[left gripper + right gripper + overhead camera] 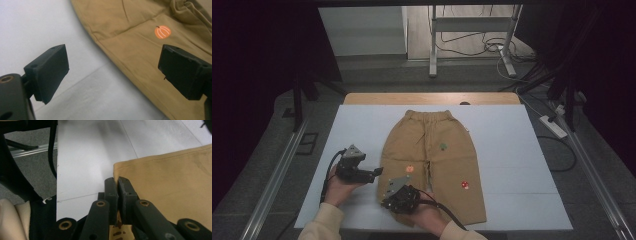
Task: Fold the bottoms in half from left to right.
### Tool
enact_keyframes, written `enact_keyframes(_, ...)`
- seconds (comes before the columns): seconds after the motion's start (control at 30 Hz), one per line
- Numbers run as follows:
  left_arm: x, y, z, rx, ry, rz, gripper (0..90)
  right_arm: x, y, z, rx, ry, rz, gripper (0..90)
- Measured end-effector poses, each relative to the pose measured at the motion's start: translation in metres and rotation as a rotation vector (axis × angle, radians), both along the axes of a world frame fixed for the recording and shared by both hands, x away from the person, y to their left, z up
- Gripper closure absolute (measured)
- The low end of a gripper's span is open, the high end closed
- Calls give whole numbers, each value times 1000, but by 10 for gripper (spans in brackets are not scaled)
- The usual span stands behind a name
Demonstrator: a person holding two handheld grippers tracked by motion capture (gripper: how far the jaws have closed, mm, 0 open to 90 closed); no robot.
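Between the wide-parted jaws of the left gripper (113, 72), lay the tan trousers' (150, 55) edge; at the right gripper (117, 185), clamped their hem corner.

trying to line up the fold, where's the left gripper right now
In the high view the left gripper sits at the near left of the table, jaws open, just beside the outer edge of the tan trousers leg, close to the orange pumpkin patch.

Tan trousers (432, 160) with small patches, flat on white sheet, waistband far
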State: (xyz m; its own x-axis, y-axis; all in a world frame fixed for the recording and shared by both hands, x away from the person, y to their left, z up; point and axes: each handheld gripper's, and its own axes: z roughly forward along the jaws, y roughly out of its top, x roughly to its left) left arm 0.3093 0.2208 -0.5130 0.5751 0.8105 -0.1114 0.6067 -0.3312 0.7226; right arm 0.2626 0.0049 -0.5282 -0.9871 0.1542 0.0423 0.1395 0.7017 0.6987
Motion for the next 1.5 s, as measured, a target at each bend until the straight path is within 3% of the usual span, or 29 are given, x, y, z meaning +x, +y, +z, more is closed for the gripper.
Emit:
enact_keyframes(0.43, 20, -6, 7, -22, 14, -13, 105, 1, -2, 2, 12, 12, 1, 859)
enact_keyframes(0.7, 39, -8, 7, -20, 25, -1, 111, 2, -4, 2, 17, 12, 4, 860)
enact_keyframes(1.07, 58, -13, 4, -9, 42, 4, 118, 1, -4, 2, 16, 8, 2, 859)
enact_keyframes(1.2, 67, -15, 0, 20, 67, 2, 121, 1, -4, 2, 16, 7, 3, 859)
enact_keyframes(1.5, 88, -24, -3, 33, 80, 0, 136, 0, -4, 2, 8, 3, 4, 859)
